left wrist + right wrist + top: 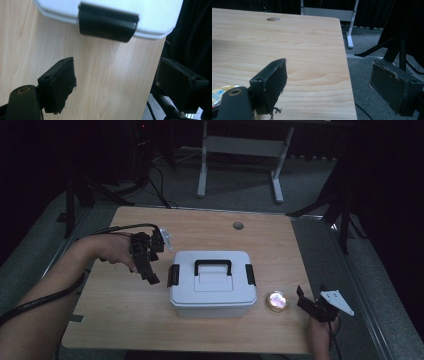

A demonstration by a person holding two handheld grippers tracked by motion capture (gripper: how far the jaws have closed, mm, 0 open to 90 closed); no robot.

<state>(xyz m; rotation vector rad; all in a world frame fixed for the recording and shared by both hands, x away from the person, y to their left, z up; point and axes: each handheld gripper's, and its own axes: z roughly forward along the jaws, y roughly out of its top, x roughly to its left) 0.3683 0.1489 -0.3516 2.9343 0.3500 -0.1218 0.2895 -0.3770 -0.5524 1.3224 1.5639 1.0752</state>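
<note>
A pale grey lidded box (pixel 212 295) with a black carry handle (pixel 213 265) stands in the middle of the wooden table (pixel 120 310). My left gripper (pixel 149 270) hovers just left of it, open and holding nothing. In the left gripper view, my left gripper (pixel 115 85) points at the box's black side latch (pixel 107 23), still a little short of it. A small round shiny tin (pixel 276 301) lies right of the box. My right gripper (pixel 305 301) sits open beside the tin near the table's right front corner, holding nothing. The tin's edge (pixel 218 93) shows by the jaw of my right gripper (pixel 328 85).
A round cable hole (pixel 238 225) is set in the table near its far edge. The table's right edge (pixel 348 75) drops to grey carpet. A white desk frame (pixel 240 150) and dark stands are on the floor beyond.
</note>
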